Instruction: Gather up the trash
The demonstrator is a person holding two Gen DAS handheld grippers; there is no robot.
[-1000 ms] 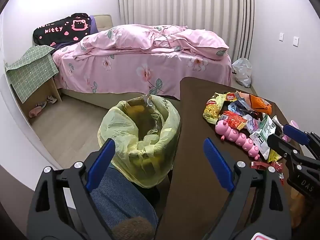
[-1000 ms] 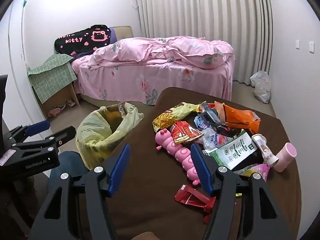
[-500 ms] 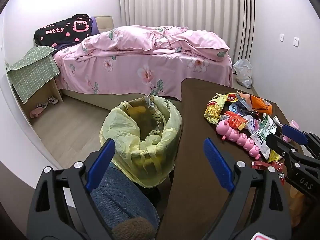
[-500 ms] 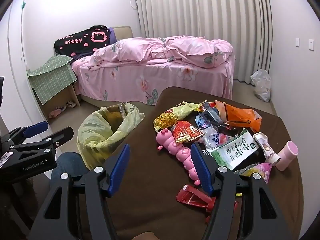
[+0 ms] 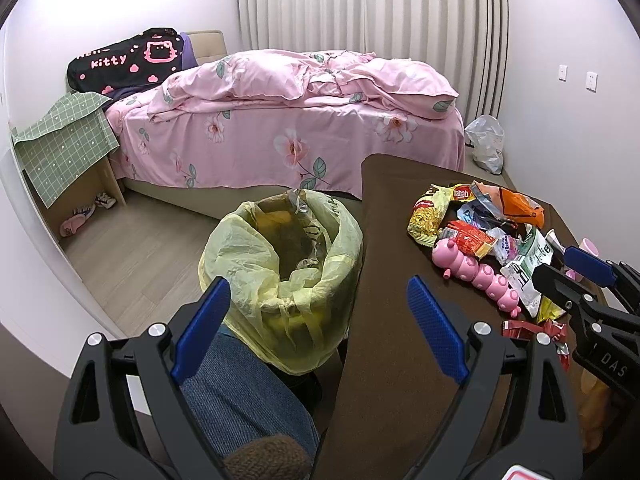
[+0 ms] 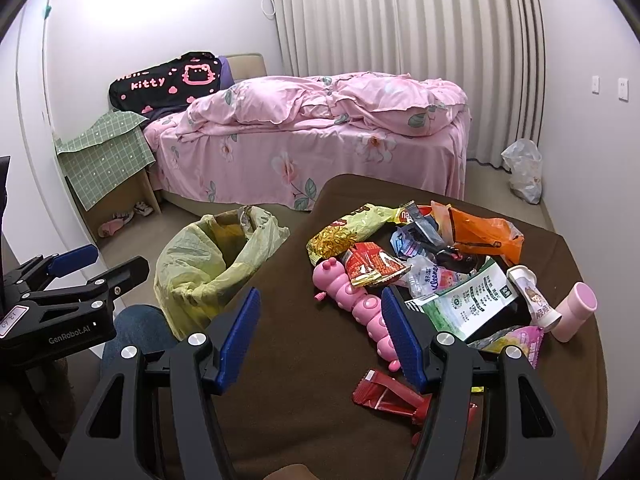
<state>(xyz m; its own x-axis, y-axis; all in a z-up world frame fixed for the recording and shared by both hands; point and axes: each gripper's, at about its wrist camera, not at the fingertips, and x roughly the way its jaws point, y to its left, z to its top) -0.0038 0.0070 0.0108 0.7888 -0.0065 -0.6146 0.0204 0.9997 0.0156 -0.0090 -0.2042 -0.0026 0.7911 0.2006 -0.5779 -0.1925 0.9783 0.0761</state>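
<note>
Both cameras sit just behind their own fingers and look forward and down toward the bed (image 5: 288, 136). The left view hangs off the table's (image 5: 384, 360) left edge, over the bin (image 5: 280, 264). The right view hangs above the table's near edge. Both share bin, wrappers (image 6: 420, 264) and bed.

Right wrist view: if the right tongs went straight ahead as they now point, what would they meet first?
Probably the pink caterpillar toy on the brown table; it lies just ahead between the open right tongs, though depth is uncertain.
</note>
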